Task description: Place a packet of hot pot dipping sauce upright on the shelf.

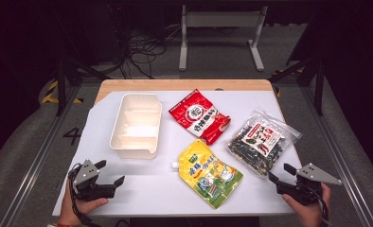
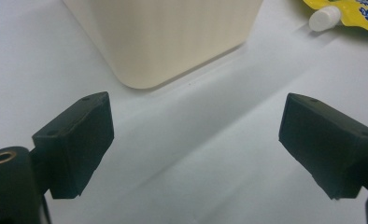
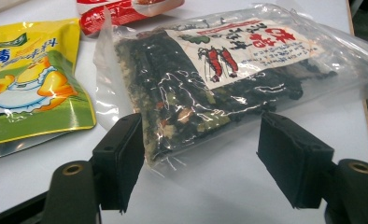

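A white sheet covers the wooden table (image 1: 184, 85), and four things lie on it. At the far left sits a cream plastic container (image 1: 136, 125) with inner dividers, open at the top. To its right, toward the far middle, lies a red snack packet (image 1: 199, 116) with a round emblem. Nearer the person, in the middle, a yellow spouted pouch (image 1: 209, 172) lies at a slant, its white cap (image 1: 175, 165) pointing left toward the container's near corner. At the right, a clear bag of dark dried seaweed mix (image 1: 259, 141) with a white-and-red label lies tilted, just beside the pouch and the red packet. The person's left hand (image 1: 78, 208) holds the left gripper (image 1: 110, 171) at the near left corner, in front of the container; its jaws stand wide apart with nothing between them, and in the left gripper view the container's rounded near corner (image 2: 145, 70) sits just past them, with the pouch's cap at the upper right. The right hand (image 1: 308, 210) holds the right gripper (image 1: 281, 171) at the near right, its jaws also spread apart and empty, aimed at the near end of the seaweed bag (image 3: 205, 88); in the right gripper view the bag's clear edge lies between and just beyond the two pads (image 3: 121, 163), apparently not touched.
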Available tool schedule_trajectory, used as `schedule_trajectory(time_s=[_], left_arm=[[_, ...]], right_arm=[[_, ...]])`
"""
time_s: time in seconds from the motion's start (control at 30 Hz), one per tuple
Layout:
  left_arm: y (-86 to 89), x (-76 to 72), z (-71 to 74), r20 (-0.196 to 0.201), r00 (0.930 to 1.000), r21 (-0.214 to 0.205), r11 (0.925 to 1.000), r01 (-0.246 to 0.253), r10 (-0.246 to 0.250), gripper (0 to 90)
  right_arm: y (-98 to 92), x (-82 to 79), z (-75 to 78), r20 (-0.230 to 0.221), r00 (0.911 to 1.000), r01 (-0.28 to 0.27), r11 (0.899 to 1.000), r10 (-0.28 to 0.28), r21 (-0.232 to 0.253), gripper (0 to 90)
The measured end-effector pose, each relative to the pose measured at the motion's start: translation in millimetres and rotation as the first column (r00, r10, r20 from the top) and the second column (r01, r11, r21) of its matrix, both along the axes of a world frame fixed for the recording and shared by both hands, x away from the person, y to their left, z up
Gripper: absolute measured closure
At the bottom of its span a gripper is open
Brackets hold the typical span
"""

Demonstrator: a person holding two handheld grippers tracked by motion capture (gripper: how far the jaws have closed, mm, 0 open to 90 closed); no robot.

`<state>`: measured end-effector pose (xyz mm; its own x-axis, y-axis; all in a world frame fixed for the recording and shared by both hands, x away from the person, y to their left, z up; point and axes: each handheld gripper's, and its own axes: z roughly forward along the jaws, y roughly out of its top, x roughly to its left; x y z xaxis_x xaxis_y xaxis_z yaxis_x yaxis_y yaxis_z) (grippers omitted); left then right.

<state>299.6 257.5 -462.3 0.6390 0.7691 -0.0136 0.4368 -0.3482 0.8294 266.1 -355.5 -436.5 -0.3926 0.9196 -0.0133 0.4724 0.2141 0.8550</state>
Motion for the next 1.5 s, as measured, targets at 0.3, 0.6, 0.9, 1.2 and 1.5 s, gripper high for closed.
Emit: schedule_trajectory(time_s=[0.3,0.6,0.9,1.2,1.5], left_arm=[[-5.1,2.0,-3.1,-0.007,0.9990,0.026,0.9987,0.045,-0.045,13.6],[-5.7,-2.0,-2.9,-0.004,0.9989,0.042,0.9980,0.047,-0.047,16.5],[-11.4,-3.8,-0.2,0.002,0.9967,0.039,0.9960,0.081,-0.081,18.1],[-14.8,-6.0,0.1,0.005,0.9941,0.045,0.9931,0.108,-0.108,19.4],[-19.3,-6.8,-0.3,-0.001,0.9904,0.052,0.9891,0.138,-0.138,18.7]], right_arm=[[9.7,5.3,10.5,0.017,0.9912,-0.130,0.991,0.131,-0.034,37.1],[43.2,26.5,28.5,0.008,0.9640,-0.264,0.962,0.266,-0.070,38.6],[75.4,68.5,44.8,-0.014,0.9454,-0.326,0.942,0.326,-0.079,36.6],[108.4,138.9,58.4,-0.075,0.9319,-0.361,0.929,0.355,-0.086,34.6],[131.0,201.1,43.1,-0.169,0.9311,-0.340,0.937,0.323,-0.082,34.5]])
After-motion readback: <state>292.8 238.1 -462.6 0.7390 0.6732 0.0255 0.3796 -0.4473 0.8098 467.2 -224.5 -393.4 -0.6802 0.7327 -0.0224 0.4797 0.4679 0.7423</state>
